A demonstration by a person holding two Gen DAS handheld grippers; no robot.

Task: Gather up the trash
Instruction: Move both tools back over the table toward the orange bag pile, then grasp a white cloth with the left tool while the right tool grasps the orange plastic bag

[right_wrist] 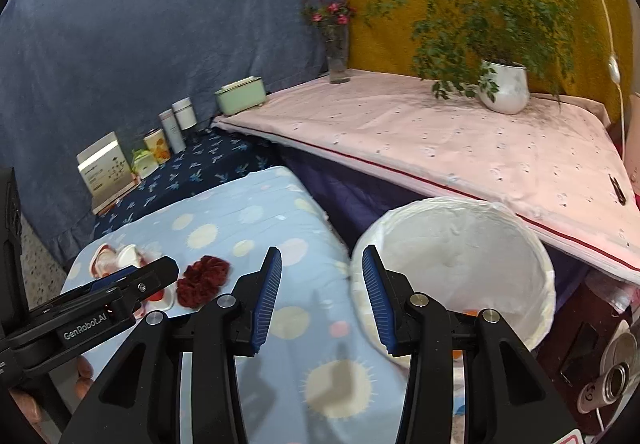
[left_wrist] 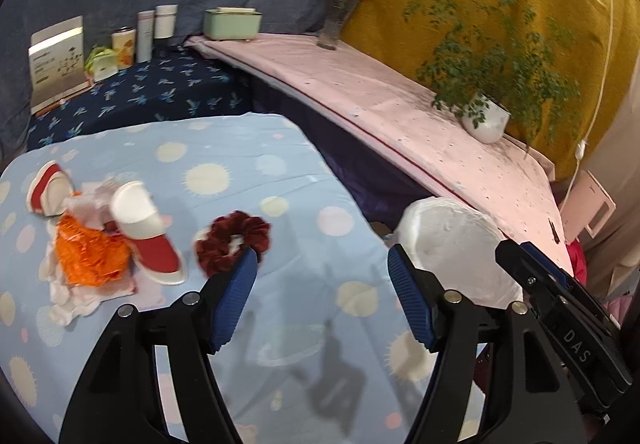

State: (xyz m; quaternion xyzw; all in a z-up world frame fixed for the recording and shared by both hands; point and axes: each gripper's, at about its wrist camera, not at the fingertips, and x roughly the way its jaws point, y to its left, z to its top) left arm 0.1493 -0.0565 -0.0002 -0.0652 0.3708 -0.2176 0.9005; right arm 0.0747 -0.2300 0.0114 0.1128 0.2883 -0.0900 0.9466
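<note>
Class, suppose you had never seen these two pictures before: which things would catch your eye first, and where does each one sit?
Probably the bright orange crumpled wrapper first, lying in a pile with paper cups at the left of the spotted blue cloth. Beside it lies a dark red scrunchie, just beyond the open left gripper. Right of the cloth stands a white-lined bin, behind the open right gripper.

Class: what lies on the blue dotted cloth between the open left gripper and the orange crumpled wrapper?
Left wrist view: a dark red velvet scrunchie and a red-and-white slipper.
</note>
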